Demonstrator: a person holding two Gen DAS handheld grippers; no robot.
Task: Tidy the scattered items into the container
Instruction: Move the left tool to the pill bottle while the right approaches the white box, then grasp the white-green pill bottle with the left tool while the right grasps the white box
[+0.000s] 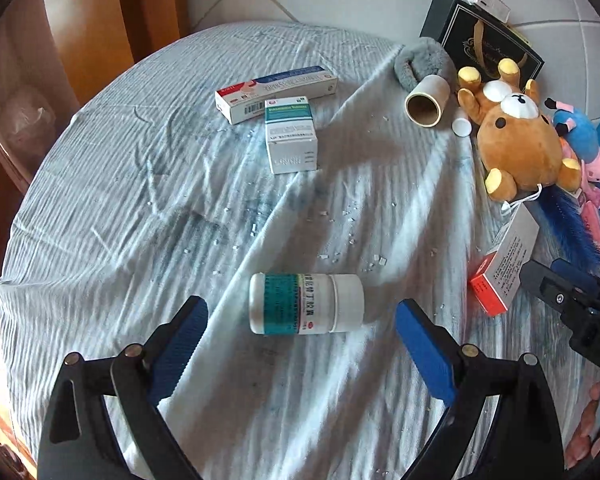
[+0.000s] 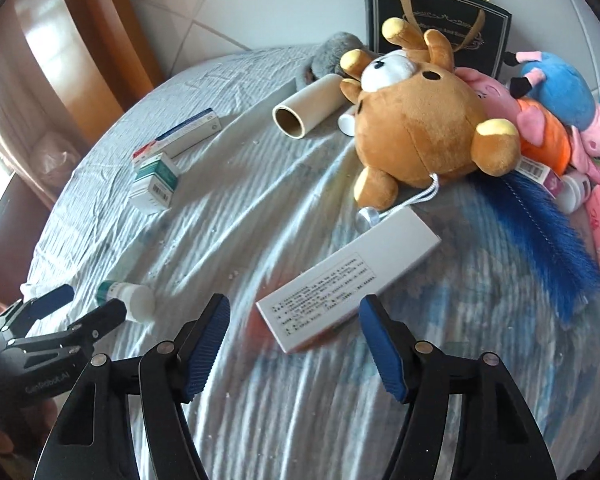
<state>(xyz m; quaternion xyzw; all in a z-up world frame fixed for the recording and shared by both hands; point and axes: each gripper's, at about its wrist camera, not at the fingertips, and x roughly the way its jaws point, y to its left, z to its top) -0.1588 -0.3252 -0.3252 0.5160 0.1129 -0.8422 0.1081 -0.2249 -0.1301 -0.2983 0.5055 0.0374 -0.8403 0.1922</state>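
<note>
Left wrist view: the left tongs stood wide apart with nothing gripped, their blue pads on either side of a white pill bottle with a green label. The bottle lay on its side on the pale blue cloth, between the pads but touching neither. Farther off, a long red, white and blue box lay beside a small white and teal box, the two touching. Far right, a cardboard tube lay by a brown plush bear, with a dark gift bag standing behind them. At the right edge, a red and white box lay just beside the tip of the right tongs.

Right wrist view: the right tongs stood partly open, holding nothing. The near end of the red and white box, its printed grey face up, lay between the pads without contact; this part of the frame was blurred. Just beyond it lay the plush bear, with other soft toys and a blue brush to its right. The gift bag stood at the far edge. At the near left, the left tongs flanked the pill bottle. The two boxes and the tube lay farther left.
</note>
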